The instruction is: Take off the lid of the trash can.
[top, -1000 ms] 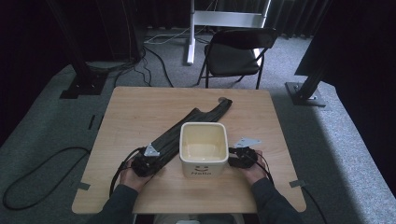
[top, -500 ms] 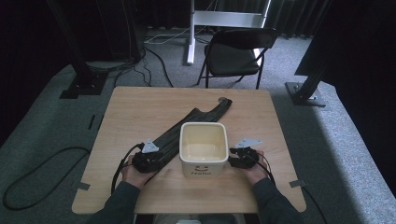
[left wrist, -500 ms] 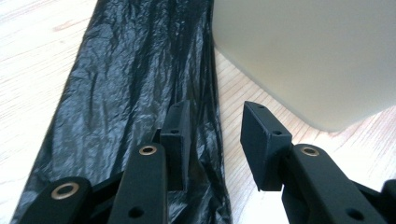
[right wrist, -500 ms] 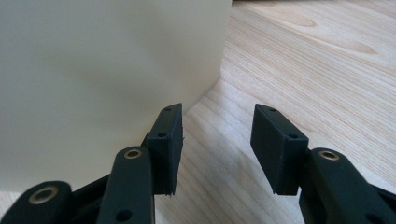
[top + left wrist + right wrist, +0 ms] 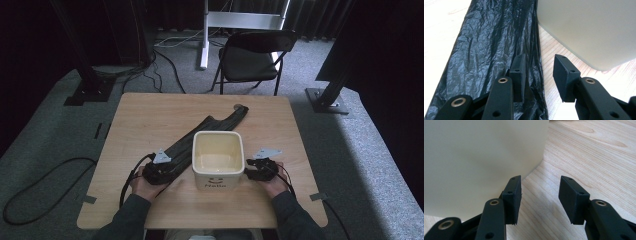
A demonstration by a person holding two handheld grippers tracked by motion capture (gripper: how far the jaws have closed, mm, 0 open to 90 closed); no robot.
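A cream square bin point(image 5: 218, 180) with a "Hello" face on its front stands empty on the near middle of the table. A long crumpled black plastic bag point(image 5: 210, 127) lies diagonally from the bin's left side to the far edge. My left gripper point(image 5: 167, 167) rests left of the bin, over the bag's near end. Its jaws have just been opening. In the left gripper view it point(image 5: 537, 72) is open, with the bag's point(image 5: 486, 45) edge and bare wood between the pads and the bin point(image 5: 586, 30) ahead at right. My right gripper point(image 5: 250, 172) sits at the bin's right side. It point(image 5: 540, 195) is open over bare wood, beside the bin's wall point(image 5: 479, 162).
The wooden table point(image 5: 150, 115) has a small round object point(image 5: 240, 106) at its far edge, near the bag's end. Behind the table stands a black folding chair point(image 5: 250, 60). Cables point(image 5: 30, 200) lie on the grey carpet at left.
The left gripper's jaws stand wider apart than a second ago, off the bag. Both hands and the bin have stayed in place.
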